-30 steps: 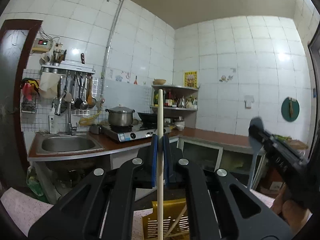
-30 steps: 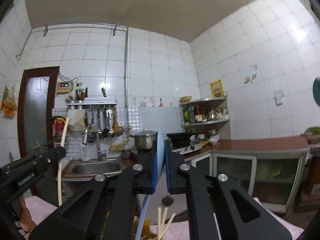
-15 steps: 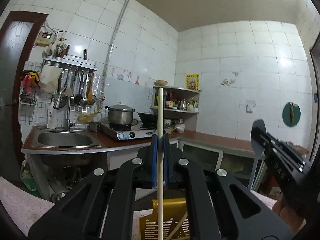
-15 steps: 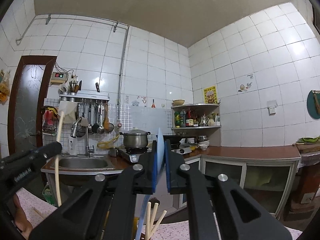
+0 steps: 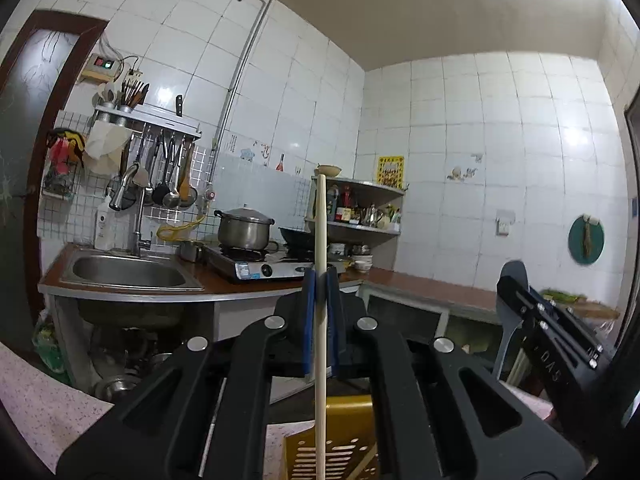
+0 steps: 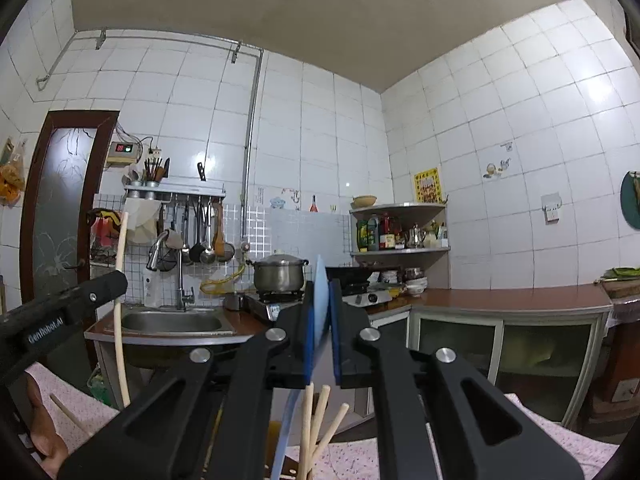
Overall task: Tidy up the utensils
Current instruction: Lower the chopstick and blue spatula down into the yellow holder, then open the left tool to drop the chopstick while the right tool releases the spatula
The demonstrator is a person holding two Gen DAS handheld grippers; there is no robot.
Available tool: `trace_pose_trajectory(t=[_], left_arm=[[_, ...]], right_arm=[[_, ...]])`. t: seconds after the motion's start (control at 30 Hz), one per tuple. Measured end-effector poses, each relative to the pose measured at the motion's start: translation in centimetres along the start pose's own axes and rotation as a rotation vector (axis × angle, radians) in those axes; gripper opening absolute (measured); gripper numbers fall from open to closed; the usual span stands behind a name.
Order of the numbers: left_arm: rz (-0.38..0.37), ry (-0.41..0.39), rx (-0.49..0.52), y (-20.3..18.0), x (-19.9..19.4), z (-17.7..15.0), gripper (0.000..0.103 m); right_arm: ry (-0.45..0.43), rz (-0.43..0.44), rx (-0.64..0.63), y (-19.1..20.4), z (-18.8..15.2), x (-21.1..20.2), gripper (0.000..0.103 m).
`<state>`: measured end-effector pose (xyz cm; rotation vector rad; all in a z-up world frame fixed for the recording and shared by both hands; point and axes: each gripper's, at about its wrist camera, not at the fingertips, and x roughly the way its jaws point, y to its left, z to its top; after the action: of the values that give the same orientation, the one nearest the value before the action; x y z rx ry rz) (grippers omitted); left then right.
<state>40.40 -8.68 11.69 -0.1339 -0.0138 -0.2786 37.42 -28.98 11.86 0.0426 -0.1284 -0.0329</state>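
In the left wrist view, my left gripper (image 5: pixel 320 280) is shut on a pale wooden chopstick (image 5: pixel 321 216) that stands upright between the blue pads. Under it sits a yellow slotted utensil holder (image 5: pixel 344 440). My right gripper (image 5: pixel 510 286) shows at the right of that view, shut on a blue-grey plastic spoon (image 5: pixel 505 340). In the right wrist view, the spoon (image 6: pixel 321 300) is clamped between the right gripper's (image 6: pixel 322 292) pads, its handle hanging down. Three wooden chopsticks (image 6: pixel 316 420) stand below. The left gripper (image 6: pixel 116 280) with its chopstick (image 6: pixel 121 320) is at the left.
A pink speckled tablecloth (image 6: pixel 560 440) covers the near surface. Behind are a steel sink (image 5: pixel 128 272), a gas stove with a pot (image 5: pixel 244 232), a corner shelf (image 5: pixel 360 220) and a brown counter (image 6: pixel 500 300). A person's hand (image 6: pixel 40 432) holds the left tool.
Both grippers have come down a little with the chopstick and the spoon still clamped upright. The kitchen behind has shifted slightly in both views.
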Motion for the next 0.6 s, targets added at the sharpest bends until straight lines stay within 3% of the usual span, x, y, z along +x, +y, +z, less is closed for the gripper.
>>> trace_pose_trajectory(t=[0.27,0.6], left_arm=[[0.016,0.014,0.085,-1.2,0.5,-1.9,0.004],[0.04,0.053,0.113,-0.8,0.9,-3.4,0.004]], right_arm=[[0.035,0.006,-0.024,0.2,-2.0,1.0,0.007],[0.088,0.017,-0.053,0.9,-3.6,1.0,0.007]])
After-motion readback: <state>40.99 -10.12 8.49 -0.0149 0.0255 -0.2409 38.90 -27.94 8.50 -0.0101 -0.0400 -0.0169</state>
